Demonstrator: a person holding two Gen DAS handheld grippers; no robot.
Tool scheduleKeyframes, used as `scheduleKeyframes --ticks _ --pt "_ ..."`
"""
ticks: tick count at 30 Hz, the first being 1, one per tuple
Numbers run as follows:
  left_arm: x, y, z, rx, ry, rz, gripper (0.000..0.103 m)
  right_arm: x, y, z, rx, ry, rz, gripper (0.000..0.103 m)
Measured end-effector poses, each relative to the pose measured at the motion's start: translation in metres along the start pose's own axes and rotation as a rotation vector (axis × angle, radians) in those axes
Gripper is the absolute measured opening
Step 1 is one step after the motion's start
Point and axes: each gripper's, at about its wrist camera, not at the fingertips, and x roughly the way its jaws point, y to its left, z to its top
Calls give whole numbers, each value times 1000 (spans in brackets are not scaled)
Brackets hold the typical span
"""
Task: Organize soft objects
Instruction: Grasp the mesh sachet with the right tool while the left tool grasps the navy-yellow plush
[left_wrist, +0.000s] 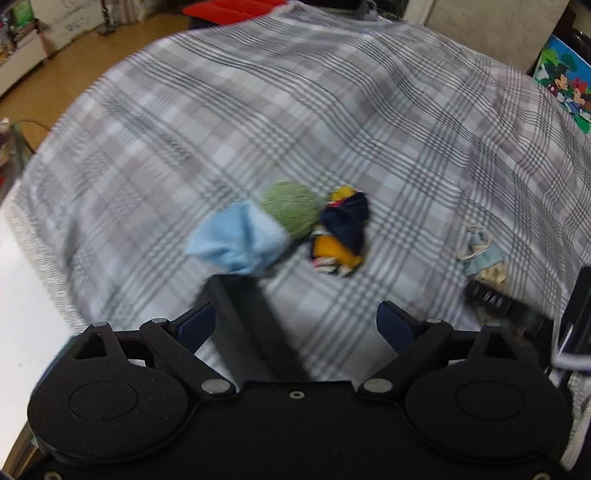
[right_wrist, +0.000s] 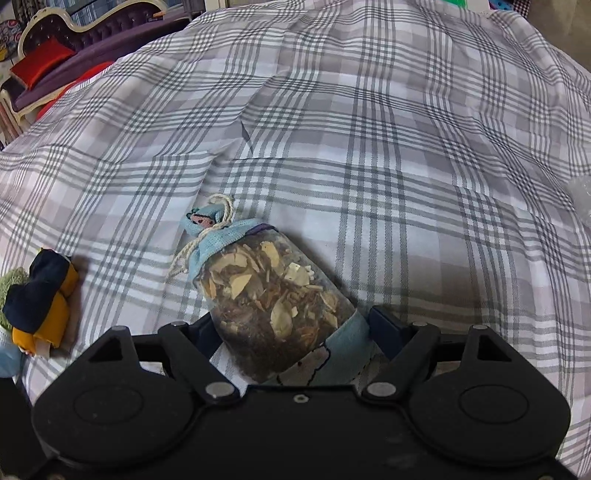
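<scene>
- Plaid grey-and-white bedcover (left_wrist: 332, 110) filling the left wrist view, blurred throughout.
- Showing the left gripper (left_wrist: 295, 325) with fingers spread wide and nothing between them, hovering above the cover.
- Lying in a tight cluster near the middle: a pale blue cloth bundle (left_wrist: 236, 240) on the left, a green woolly ball (left_wrist: 291, 210) touching it on the far right side, and a navy-and-yellow fabric bundle (left_wrist: 341, 232) just beside the ball.
- Resting well apart on the right, a mesh pouch (left_wrist: 480, 254), with part of the other gripper at its near end.
- Crossing below the blue bundle, a dark strap-like strip (left_wrist: 255, 325); impossible to tell what it is.
- Plaid again in the right wrist view, sharper here, creased across the bedcover (right_wrist: 406, 129).
- Straddling the near end of the mesh pouch (right_wrist: 273, 295), the right gripper (right_wrist: 291, 332) with fingers set at about the pouch's width; cannot tell whether pinching yet or merely flanking.
- Pointing away to the far left, the tied neck with its cream cord (right_wrist: 218, 218) and blue trim.
- Sitting at the left edge, the navy-and-yellow fabric bundle (right_wrist: 40, 295).
- Judging the pouch light, squashy and loose-filled with dried chips, likely sagging and shifting when lifted; gripping across the fuller body, or at the gathered neck, seeming safest.
</scene>
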Motion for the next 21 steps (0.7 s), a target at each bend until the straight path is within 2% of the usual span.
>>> scheduleKeyframes --ticks 5,10,18,21 --pt "49 -33 27 -11 82 -8 91 -1 -3 -1 7 -8 16 81" --pt "95 -38 41 -81 159 4 90 -3 -4 -3 12 -11 28 82" --pt "134 -49 54 -72 203 52 90 -3 -5 -3 20 -12 38 82" --pt "139 -55 56 -61 202 52 83 -3 -5 -3 20 -12 41 83"
